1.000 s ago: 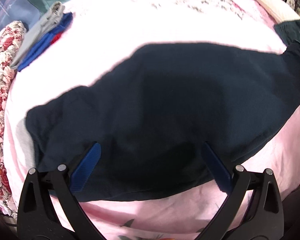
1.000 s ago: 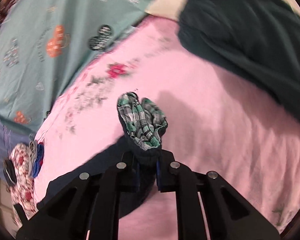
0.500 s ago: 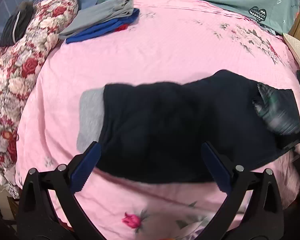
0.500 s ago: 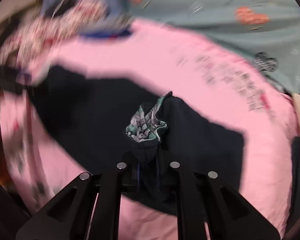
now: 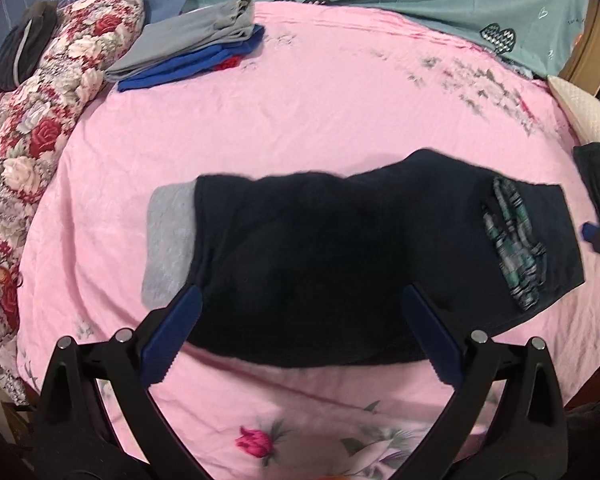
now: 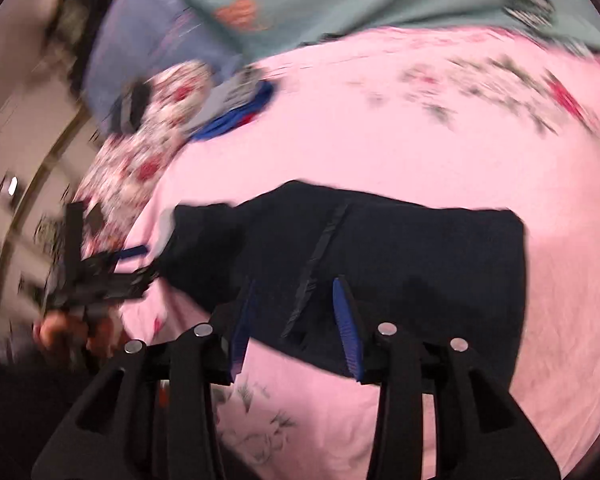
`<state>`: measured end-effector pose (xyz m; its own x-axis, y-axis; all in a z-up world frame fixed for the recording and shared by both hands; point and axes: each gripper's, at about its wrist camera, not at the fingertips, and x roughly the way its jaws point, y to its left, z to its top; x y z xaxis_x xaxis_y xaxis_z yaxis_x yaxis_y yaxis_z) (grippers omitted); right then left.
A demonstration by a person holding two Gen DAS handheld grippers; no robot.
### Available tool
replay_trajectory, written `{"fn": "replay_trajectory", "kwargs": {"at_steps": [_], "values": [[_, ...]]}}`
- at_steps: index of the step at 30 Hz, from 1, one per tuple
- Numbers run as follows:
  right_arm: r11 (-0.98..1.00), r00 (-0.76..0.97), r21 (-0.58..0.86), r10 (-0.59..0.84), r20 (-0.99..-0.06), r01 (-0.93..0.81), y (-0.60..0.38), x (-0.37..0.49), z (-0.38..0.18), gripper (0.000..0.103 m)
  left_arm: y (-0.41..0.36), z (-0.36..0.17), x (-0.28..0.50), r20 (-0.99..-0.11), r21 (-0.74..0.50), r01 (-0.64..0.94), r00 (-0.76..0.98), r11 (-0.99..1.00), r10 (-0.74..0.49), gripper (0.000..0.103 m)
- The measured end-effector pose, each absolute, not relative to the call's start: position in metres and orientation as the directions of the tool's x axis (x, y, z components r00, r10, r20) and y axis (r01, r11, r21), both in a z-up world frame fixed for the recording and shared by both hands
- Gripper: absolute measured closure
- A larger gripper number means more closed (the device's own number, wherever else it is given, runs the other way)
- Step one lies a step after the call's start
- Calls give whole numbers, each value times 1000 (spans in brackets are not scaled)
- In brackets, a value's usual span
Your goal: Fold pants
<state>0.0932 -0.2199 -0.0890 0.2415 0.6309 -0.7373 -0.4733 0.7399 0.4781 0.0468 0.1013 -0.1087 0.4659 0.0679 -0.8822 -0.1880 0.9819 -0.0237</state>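
Since a second earlier, the right tool had carried the plaid-lined end of the pants across and laid it over the rest of the garment, and the left tool had drawn back so more of the bed showed. The pants lay folded on the pink bed sheet, near the front edge, with the plaid lining turned out at the right end and a gray cuff sticking out at the left. The right tool's jaws were opening just above the dark cloth, with nothing pinched between them. The left tool stood wide, hovering over the near edge of the pants and holding nothing.

To finish this step well, the right tool should probably open fully and lift straight up, so the laid end is not dragged askew. Next, the edges likely want squaring and the plaid lining tucking under. A stack of folded clothes sat at the far left.
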Motion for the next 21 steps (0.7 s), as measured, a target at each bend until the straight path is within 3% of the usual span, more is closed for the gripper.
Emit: {"fn": "replay_trajectory", "kwargs": {"at_steps": [6, 11, 14, 21], "values": [[717, 213, 322, 546, -810, -618, -190, 74, -100, 65, 70, -87, 88, -857, -149, -72, 507, 986, -93, 2], [674, 286, 55, 384, -878, -737, -150, 49, -132, 62, 34, -84, 132, -841, -286, 36, 469, 958, -269, 2], [662, 349, -56, 320, -881, -748, -132, 38, -143, 88, 13, -93, 151, -850, -319, 77, 417, 945, -321, 2], [718, 428, -29, 381, -820, -695, -148, 19, -107, 92, -7, -125, 172, -844, -470, 63, 259, 881, -469, 3]]}}
